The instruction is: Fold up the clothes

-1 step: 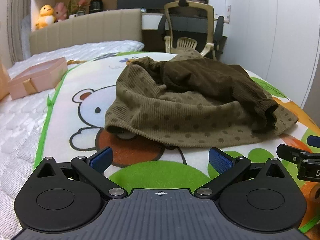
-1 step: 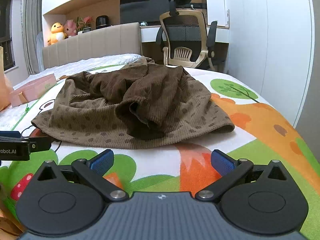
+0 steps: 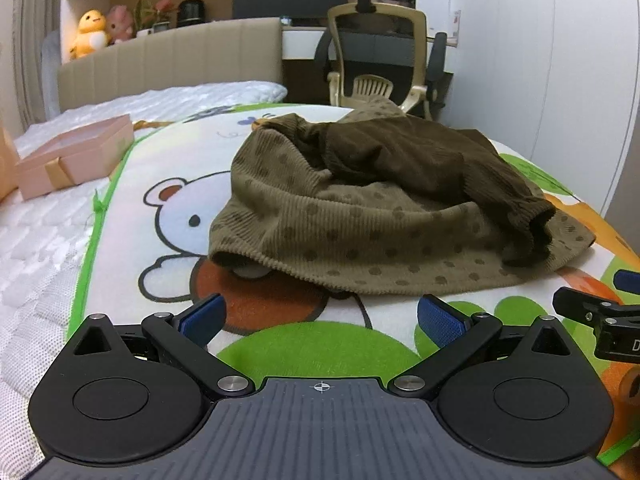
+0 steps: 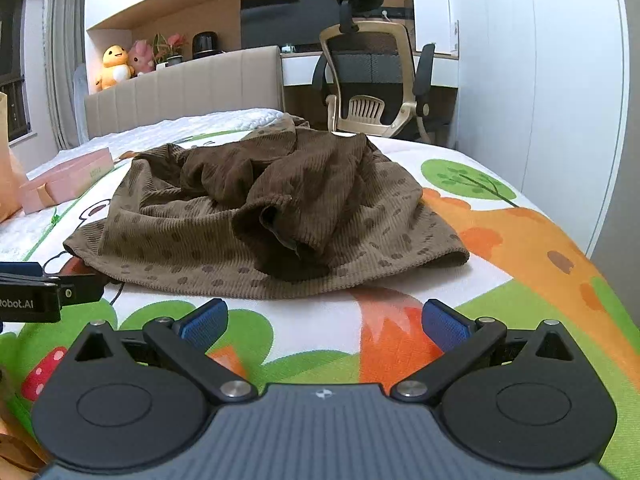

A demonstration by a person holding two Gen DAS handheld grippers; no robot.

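Observation:
A crumpled brown corduroy garment with dark dots and a darker brown sleeve lies in a heap on the cartoon play mat. It also shows in the right wrist view. My left gripper is open and empty, low over the mat just short of the garment's near hem. My right gripper is open and empty, also just short of the hem. The right gripper's side shows at the right edge of the left wrist view. The left gripper shows at the left edge of the right wrist view.
A pink gift box sits on the white mattress at the left. A padded headboard with plush toys stands behind. An office chair and desk stand beyond the bed; a white wall runs along the right.

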